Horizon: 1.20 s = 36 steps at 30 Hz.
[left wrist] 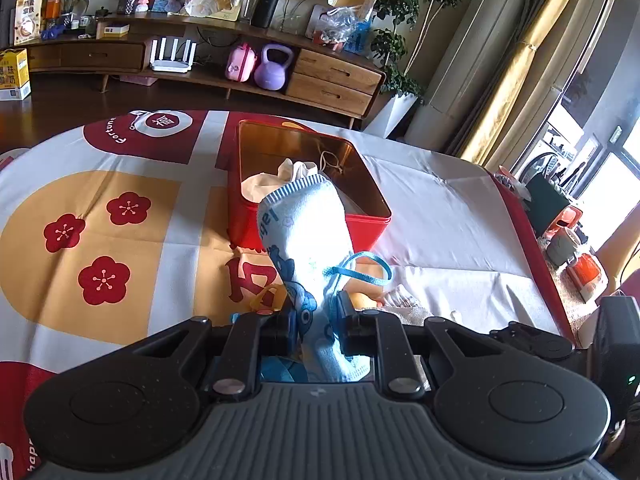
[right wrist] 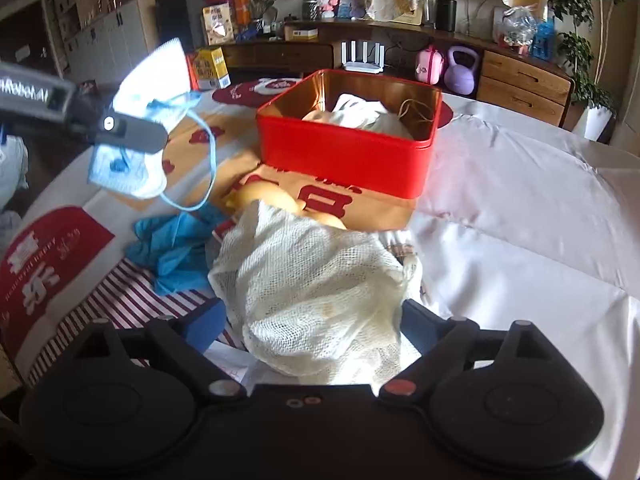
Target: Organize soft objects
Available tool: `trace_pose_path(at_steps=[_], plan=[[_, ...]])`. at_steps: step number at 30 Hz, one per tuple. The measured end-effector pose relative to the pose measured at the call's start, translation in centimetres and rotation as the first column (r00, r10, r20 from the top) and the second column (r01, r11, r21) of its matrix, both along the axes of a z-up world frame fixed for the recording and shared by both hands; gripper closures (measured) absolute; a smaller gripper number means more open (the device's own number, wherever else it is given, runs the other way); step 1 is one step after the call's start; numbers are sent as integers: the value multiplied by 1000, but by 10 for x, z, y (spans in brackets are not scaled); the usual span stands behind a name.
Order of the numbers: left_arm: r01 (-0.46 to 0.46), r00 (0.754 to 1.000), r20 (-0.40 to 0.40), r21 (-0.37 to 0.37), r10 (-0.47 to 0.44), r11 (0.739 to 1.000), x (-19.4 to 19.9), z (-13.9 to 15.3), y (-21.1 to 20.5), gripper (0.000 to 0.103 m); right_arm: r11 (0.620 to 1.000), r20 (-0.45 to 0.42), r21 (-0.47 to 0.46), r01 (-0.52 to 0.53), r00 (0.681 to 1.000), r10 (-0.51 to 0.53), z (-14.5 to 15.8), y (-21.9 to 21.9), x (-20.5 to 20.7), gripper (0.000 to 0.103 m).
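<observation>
My left gripper [left wrist: 314,320] is shut on a white and blue face mask [left wrist: 304,232] with blue ear loops, held above the table in front of the red tin box [left wrist: 308,216]. The mask [right wrist: 154,80] and the left gripper [right wrist: 120,128] also show at the left of the right wrist view. The red box [right wrist: 344,152] holds a white cloth bag [right wrist: 360,114]. My right gripper [right wrist: 312,320] is open around a white mesh bag [right wrist: 316,280] lying on the tablecloth. A blue cloth [right wrist: 176,248] lies left of the mesh bag.
The table carries a red, gold and white tablecloth [left wrist: 100,220]. A striped red and white cloth [right wrist: 120,300] lies under the mesh bag. A yellow soft thing [right wrist: 272,200] lies between mesh bag and box. A wooden sideboard [left wrist: 336,80] stands behind the table.
</observation>
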<state>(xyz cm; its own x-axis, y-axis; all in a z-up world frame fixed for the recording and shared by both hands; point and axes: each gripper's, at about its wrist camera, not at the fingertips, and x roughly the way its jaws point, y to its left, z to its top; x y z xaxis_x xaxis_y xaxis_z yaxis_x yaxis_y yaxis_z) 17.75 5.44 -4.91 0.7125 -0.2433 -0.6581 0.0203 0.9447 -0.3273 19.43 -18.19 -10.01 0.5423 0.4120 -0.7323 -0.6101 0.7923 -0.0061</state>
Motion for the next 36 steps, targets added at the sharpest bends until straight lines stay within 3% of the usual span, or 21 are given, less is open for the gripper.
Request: trace_pose_path(at_steps=[6,11,16,23,30,36], plan=[[1,1000,-11,5,-1,1000,1,-3,-2,84,993,43,-117,15,999,-10,-10,12,-1,29],[0,1000,-15,8,0,1000,0,-4,-3,84,994,53,-103,43,998,-37,-3,3,-1,72],[0,1000,-9,11,1,1000,-2,-3,-3,84,996,82,-69,54,995,-48,14,-9,-4,88],[3,1000,11,15,-3,1000,-8,6,-4,84,995,93,70,67,993,-74,56,-30,-10,91],[14,999,49,25,-16,1000,-5,25,-5,84,970,68,226,92,992,-110,106,-46,-1,91],[27,998,63,47,-30,999,11,44,-5,84,961,96,260,92,988,-120,141,-44,20,91]])
